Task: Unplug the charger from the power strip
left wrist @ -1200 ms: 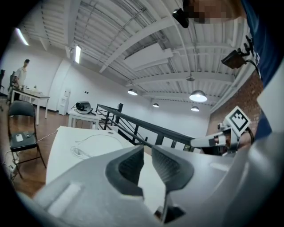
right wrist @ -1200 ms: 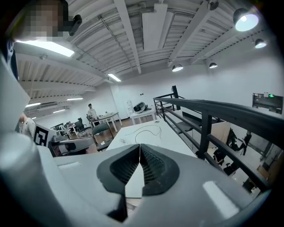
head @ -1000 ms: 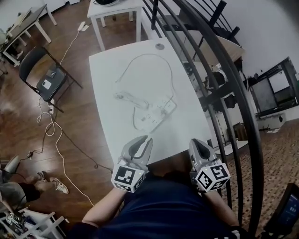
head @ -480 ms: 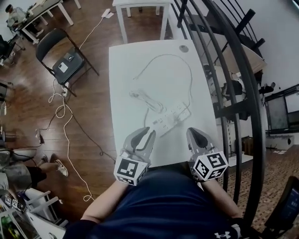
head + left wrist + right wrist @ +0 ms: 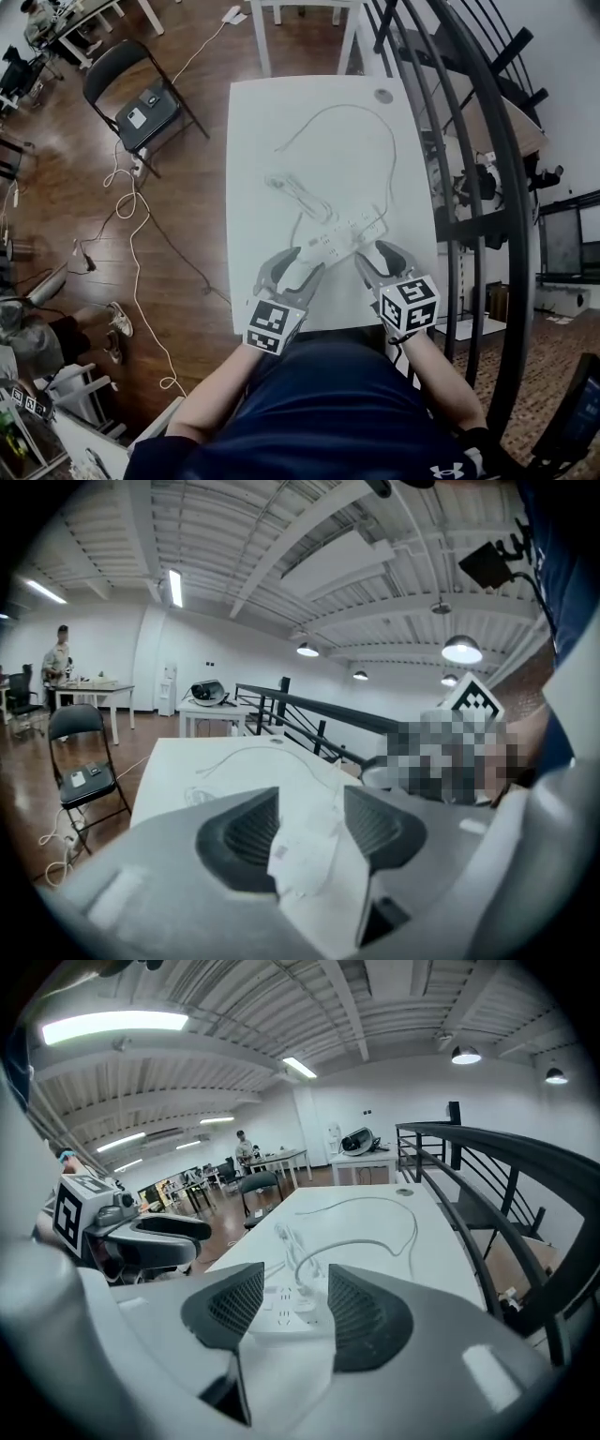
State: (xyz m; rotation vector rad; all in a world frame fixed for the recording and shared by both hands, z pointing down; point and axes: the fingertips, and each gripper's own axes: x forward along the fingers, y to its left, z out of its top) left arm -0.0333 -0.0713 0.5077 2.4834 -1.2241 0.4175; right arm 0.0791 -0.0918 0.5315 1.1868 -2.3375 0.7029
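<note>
Charger [image 5: 306, 1302] is sitting plugged into the white power strip [image 5: 345, 232], which is lying slantwise just below the middle of the head view, on the near part of the white tabletop [image 5: 262, 122]. From the strip a white cable [image 5: 392, 164] is looping up toward the top of that view and curling back to the left.

Left hand-held gripper [image 5: 295, 267] is hovering at the strip's lower-left end. Its jaws have just been opening and are standing apart. In the left gripper view [image 5: 309, 799] the end of the strip [image 5: 305, 850] is showing in the gap, and the pads are not pressing on it.

Right hand-held gripper [image 5: 377, 258] is hanging just below the strip's right half. Its jaws have likewise just been opening and are gaping. In the right gripper view [image 5: 295, 1274] the strip [image 5: 277, 1312] and the charger are showing in the gap, untouched.

At the bottom of the head view, the person's arms are reaching out from a dark shirt [image 5: 328, 412]. A black railing [image 5: 469, 141] is curving down the right side. On the left, a folding chair [image 5: 141, 94] is standing on the wooden floor [image 5: 56, 150], with loose cords [image 5: 131, 216] trailing below it.
</note>
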